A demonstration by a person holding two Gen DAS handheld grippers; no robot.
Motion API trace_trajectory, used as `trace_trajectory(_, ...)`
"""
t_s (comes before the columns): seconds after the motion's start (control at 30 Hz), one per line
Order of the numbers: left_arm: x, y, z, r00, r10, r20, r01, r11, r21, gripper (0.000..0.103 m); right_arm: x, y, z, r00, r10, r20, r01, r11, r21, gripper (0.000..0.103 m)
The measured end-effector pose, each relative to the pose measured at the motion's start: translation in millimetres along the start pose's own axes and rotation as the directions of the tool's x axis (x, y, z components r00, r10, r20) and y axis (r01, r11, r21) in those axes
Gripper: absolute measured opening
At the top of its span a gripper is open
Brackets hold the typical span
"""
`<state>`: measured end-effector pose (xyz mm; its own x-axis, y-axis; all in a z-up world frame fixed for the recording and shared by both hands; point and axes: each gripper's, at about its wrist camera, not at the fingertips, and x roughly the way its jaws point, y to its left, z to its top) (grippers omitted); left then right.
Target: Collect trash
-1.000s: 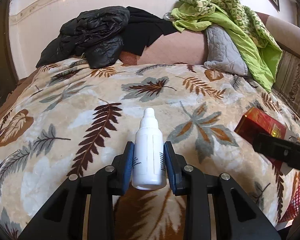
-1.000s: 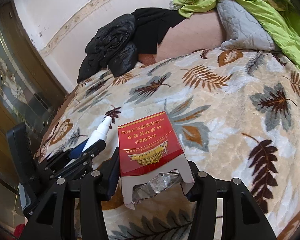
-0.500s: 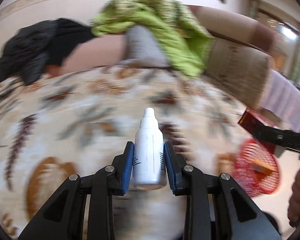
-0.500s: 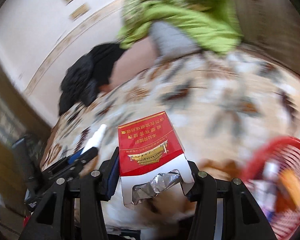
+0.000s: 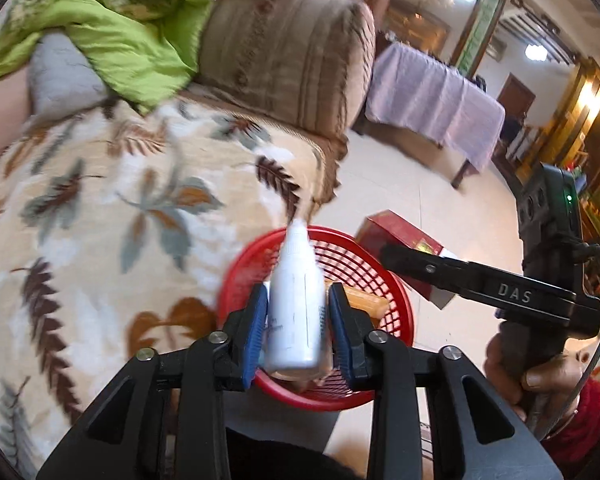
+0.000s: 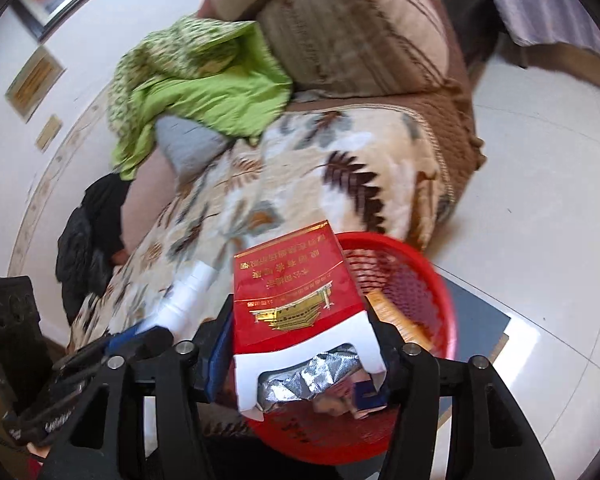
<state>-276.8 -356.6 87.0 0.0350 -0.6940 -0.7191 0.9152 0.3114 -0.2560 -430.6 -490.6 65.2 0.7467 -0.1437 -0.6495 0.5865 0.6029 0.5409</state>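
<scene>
left gripper [image 5: 297, 326] over the red mesh basket [image 5: 396, 292], jaws just been opening; white dropper bottle [image 5: 295, 308] between the blue pads, blurred and tilted, gaps showing either side, so released. right gripper [image 6: 302, 344] also above the basket [image 6: 428, 288], jaws just been opening; red cigarette pack [image 6: 295, 280] with torn foil end sits between them, left pad clear of it, grip loosened. basket stands on the pale tiled floor [image 6: 540, 200], just beside the near edge of the sofa with the leaf-print blanket [image 5: 99, 220]; orange item and scraps lie inside. green cloth [image 6: 203, 92] heaped far on the sofa.
</scene>
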Motion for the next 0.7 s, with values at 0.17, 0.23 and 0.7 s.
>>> trace_trajectory(0.17,-2.4,-4.8,1.8,1.0,0.022,0.022,-0.023,0.999,0.022,0.048,-2.1,-6.8,3.4,1.0,-0.028,0.002,0.028,1.0,-0.003,0.077)
trace_trajectory(0.23,-15.0,0.7,-1.4,0.997,0.061,0.054,-0.062,0.998,0.02,0.049,-8.2,-1.8,0.8,0.999,-0.045,0.008,0.045,0.999,-0.018,0.077)
trace_trajectory(0.7,-142.7,24.1,-93.4,0.873,0.408,0.268,-0.399,0.913,-0.09,0.096,-54.3,119.7,-89.1,0.876,-0.385,0.292,0.465,0.836,-0.292,0.103)
